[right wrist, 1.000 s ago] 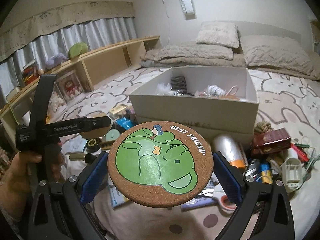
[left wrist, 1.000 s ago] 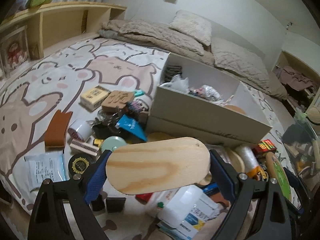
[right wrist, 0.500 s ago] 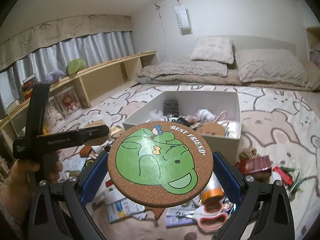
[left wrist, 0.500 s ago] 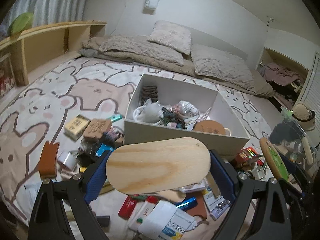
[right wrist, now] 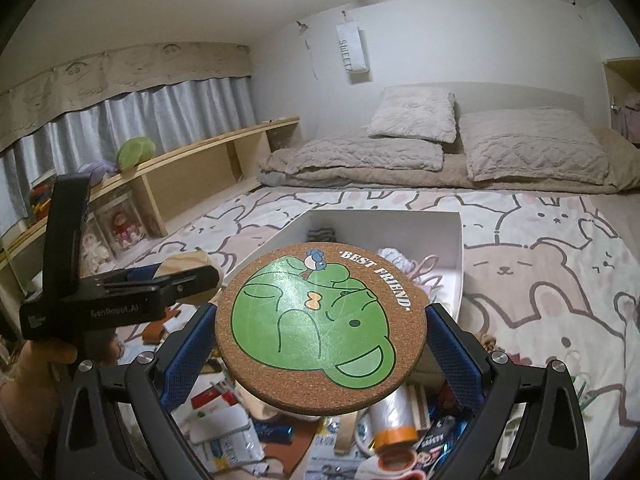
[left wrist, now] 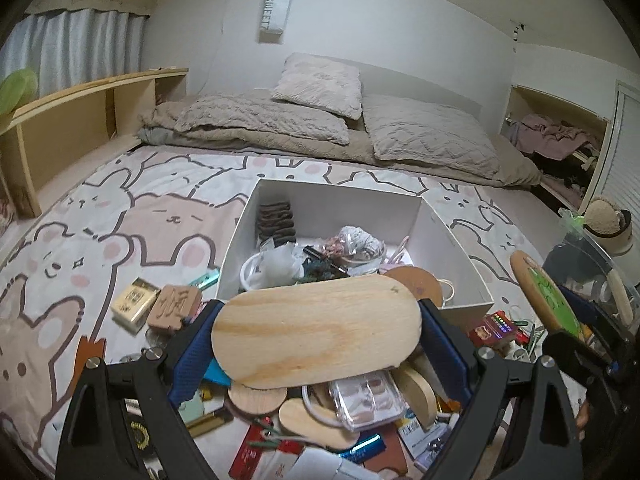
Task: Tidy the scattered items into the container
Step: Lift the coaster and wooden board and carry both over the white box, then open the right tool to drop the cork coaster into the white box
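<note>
My left gripper [left wrist: 316, 340] is shut on an oval wooden board [left wrist: 316, 330], held level above the pile, just short of the white box [left wrist: 236, 248]. My right gripper [right wrist: 322, 340] is shut on a round cork coaster with a green cartoon print [right wrist: 322, 330], held in the air in front of the same box [right wrist: 460, 240]. The box holds a dark comb-like clip [left wrist: 275, 220], a white cup, a foil bag and a cork piece. The coaster also shows edge-on in the left wrist view [left wrist: 542, 292]. The left gripper's side shows in the right wrist view [right wrist: 120, 300].
Loose items lie on the bear-print sheet [left wrist: 100, 248] below both grippers: a carved wooden block [left wrist: 174, 308], a small yellow box [left wrist: 134, 304], a clear plastic case [left wrist: 366, 398], a tape roll [right wrist: 390, 416], packets. Pillows [left wrist: 428, 132] lie behind the box. A wooden shelf [left wrist: 80, 120] runs along the left.
Both grippers have risen and tilted up, so the box's inside now shows from above. Each still holds its piece.
</note>
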